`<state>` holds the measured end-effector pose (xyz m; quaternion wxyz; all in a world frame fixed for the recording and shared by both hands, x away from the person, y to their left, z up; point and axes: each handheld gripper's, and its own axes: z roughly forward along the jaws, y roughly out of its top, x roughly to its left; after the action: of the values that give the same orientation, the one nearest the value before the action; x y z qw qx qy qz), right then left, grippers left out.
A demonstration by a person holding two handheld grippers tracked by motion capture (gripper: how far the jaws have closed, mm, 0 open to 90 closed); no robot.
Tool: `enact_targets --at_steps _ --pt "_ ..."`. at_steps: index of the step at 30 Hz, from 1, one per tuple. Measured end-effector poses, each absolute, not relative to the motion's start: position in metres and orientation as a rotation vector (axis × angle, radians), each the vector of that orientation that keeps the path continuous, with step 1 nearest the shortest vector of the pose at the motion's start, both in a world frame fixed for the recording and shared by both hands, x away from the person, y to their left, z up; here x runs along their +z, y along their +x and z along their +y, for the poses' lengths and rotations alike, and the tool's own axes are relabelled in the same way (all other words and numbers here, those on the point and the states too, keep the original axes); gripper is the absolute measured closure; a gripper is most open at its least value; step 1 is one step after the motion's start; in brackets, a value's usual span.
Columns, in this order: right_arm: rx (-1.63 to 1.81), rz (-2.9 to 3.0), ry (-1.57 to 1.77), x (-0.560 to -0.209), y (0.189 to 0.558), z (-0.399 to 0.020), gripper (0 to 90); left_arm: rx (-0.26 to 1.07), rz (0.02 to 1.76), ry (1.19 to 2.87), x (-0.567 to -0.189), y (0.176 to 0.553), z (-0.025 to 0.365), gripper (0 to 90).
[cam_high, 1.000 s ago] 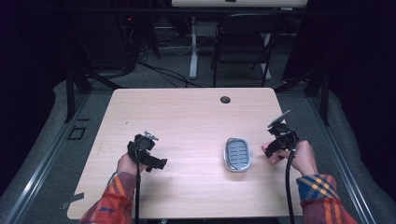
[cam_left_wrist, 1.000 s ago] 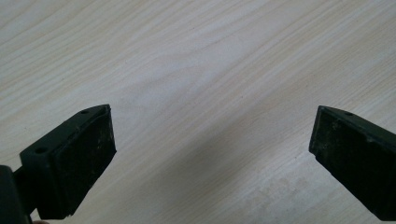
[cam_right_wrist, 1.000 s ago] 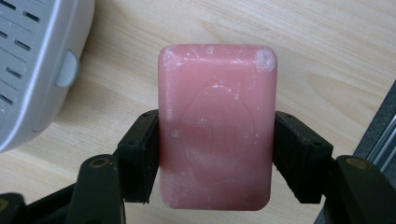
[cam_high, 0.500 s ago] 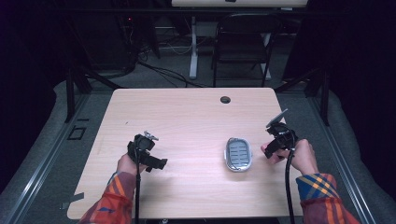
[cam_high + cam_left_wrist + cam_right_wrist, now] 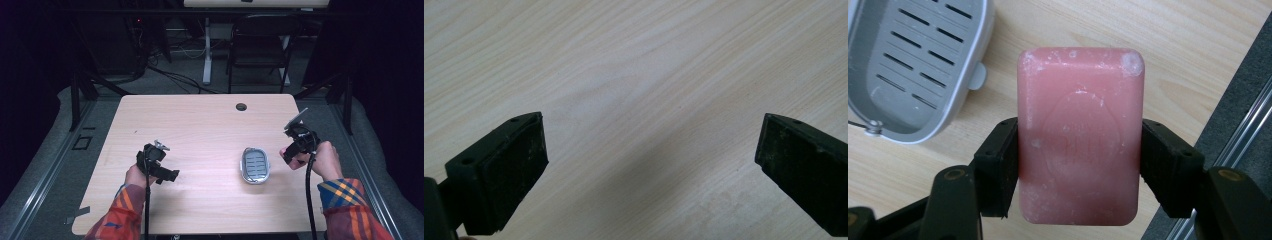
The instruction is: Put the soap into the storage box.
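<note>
— What's in your right gripper (image 5: 1079, 150)?
— A pink soap bar (image 5: 1080, 135), rounded, waxy, chalky white at its corners. My fingers (image 5: 998, 165) clamp its long sides above the right bench (image 5: 200, 125) edge.
— And the dish?
— The grey slotted plastic soap dish (image 5: 255, 165) lies just left of it.
— Your left gripper (image 5: 649, 155)?
— Fingers wide apart over pale woodgrain, holding nothing.

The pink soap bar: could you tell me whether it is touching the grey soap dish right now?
Apart. The right gripper view shows the soap bar clamped in the right gripper, with bare table between it and the grey soap dish.
</note>
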<state>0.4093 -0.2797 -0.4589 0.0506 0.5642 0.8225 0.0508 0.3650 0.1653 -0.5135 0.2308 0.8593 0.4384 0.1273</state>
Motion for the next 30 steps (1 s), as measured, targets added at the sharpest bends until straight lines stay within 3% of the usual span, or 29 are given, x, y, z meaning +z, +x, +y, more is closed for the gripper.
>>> enact_targets --at_steps 30 --pt "0.137 2.564 1.633 -0.443 0.415 -0.244 37.2 0.355 1.189 2.382 -0.514 0.364 0.164 0.5"
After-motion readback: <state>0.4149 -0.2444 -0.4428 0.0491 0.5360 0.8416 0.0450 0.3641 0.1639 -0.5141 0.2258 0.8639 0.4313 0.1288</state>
